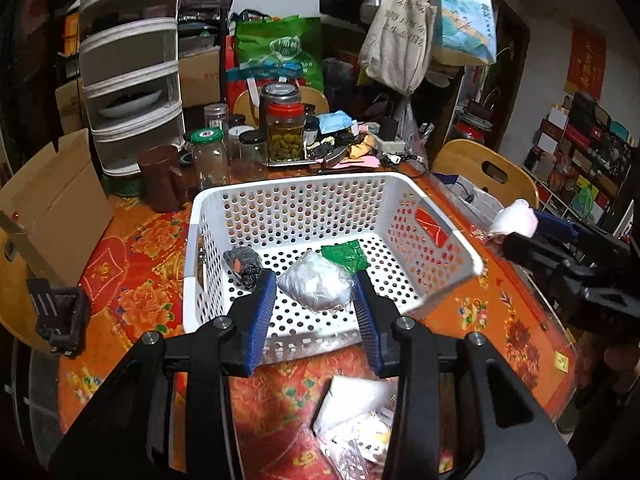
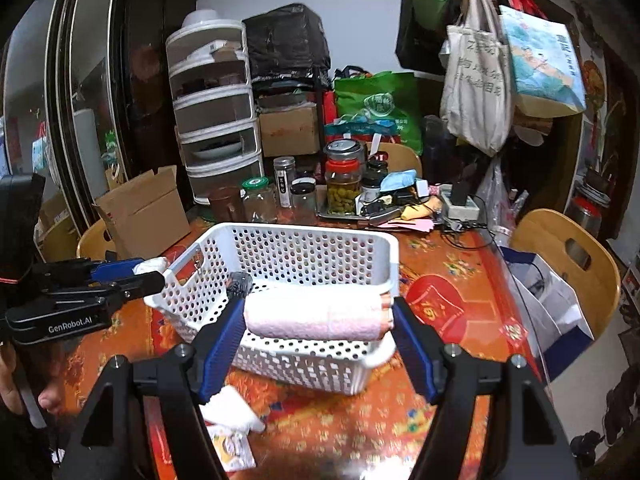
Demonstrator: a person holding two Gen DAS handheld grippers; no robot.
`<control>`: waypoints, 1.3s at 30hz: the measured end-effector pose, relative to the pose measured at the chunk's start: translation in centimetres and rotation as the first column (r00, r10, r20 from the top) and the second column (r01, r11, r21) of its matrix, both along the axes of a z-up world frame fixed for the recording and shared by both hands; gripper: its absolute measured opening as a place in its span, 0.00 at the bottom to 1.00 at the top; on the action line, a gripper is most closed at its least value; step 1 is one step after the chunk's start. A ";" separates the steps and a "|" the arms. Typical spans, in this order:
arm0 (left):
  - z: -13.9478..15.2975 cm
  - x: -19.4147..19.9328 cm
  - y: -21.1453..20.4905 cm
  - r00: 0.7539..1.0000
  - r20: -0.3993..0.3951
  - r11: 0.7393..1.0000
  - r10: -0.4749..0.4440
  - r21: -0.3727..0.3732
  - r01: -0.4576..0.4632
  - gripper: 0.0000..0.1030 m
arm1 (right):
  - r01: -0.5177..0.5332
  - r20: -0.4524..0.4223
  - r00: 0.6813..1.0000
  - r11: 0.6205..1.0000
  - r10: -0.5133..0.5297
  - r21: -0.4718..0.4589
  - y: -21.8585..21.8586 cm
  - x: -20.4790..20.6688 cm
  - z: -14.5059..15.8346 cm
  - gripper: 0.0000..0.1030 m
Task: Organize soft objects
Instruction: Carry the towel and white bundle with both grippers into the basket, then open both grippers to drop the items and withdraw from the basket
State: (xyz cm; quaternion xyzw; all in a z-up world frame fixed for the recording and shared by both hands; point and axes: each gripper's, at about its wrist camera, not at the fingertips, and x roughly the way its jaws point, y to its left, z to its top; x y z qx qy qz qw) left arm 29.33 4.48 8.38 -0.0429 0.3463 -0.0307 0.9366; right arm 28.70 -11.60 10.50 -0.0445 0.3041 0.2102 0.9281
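Observation:
A white perforated basket (image 1: 288, 200) (image 2: 304, 246) stands on the red flowered tablecloth. My left gripper (image 1: 314, 292) is shut on a white plastic-wrapped soft bundle (image 1: 316, 282) and holds it over the basket floor. A dark grey knitted item (image 1: 244, 264) and a green packet (image 1: 344, 254) lie in the basket. My right gripper (image 2: 318, 316) is shut on a rolled pink towel (image 2: 316, 314) and holds it above the basket's near rim; it also shows at the right in the left wrist view (image 1: 516, 222).
Glass jars (image 1: 284, 136) and a brown mug (image 1: 162, 180) stand behind the basket. A cardboard box (image 1: 52, 204) is at the left. White tissue packs (image 1: 352, 400) (image 2: 230, 406) lie on the cloth near me. Wooden chairs (image 2: 568, 256) ring the table.

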 end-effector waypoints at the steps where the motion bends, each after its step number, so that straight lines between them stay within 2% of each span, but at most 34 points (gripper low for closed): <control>1: -0.2 0.4 0.0 1.000 -0.005 1.000 0.006 0.003 -0.006 0.36 | -0.003 -0.013 1.000 1.000 0.003 -0.007 0.6 0.8 -0.3 0.70; 8: -2.9 5.1 1.0 0.996 -0.084 0.999 0.038 -0.009 -0.039 0.36 | -0.032 -0.089 0.996 0.994 0.023 -0.109 4.7 4.8 -4.0 0.70; 17: -6.4 8.1 2.8 0.987 -0.144 0.997 0.072 -0.018 -0.076 0.36 | -0.014 -0.135 0.991 0.995 0.001 -0.098 5.5 7.6 -7.2 0.70; 22: -8.0 8.9 2.3 0.984 -0.168 0.998 0.060 0.013 -0.058 0.36 | -0.012 -0.175 0.984 0.995 -0.005 -0.098 5.4 8.8 -8.7 0.70; 34: -9.9 10.3 1.7 0.980 -0.185 0.997 0.069 0.043 -0.062 0.37 | 0.003 -0.167 0.986 0.996 -0.018 -0.090 5.1 9.9 -9.7 0.71; 36: -9.7 10.2 1.6 0.982 -0.176 0.997 0.074 0.049 -0.067 0.52 | 0.009 -0.165 0.986 0.996 -0.023 -0.085 4.9 9.9 -9.6 0.73; 38: -9.2 9.6 1.7 0.984 -0.148 0.994 0.097 0.060 -0.089 0.84 | 0.028 -0.148 0.988 0.994 -0.044 -0.104 4.8 9.7 -9.2 0.75; 39: -8.6 9.1 1.8 0.988 -0.115 0.993 0.107 0.061 -0.100 0.88 | 0.031 -0.140 0.989 0.994 -0.046 -0.104 4.8 9.5 -9.0 0.75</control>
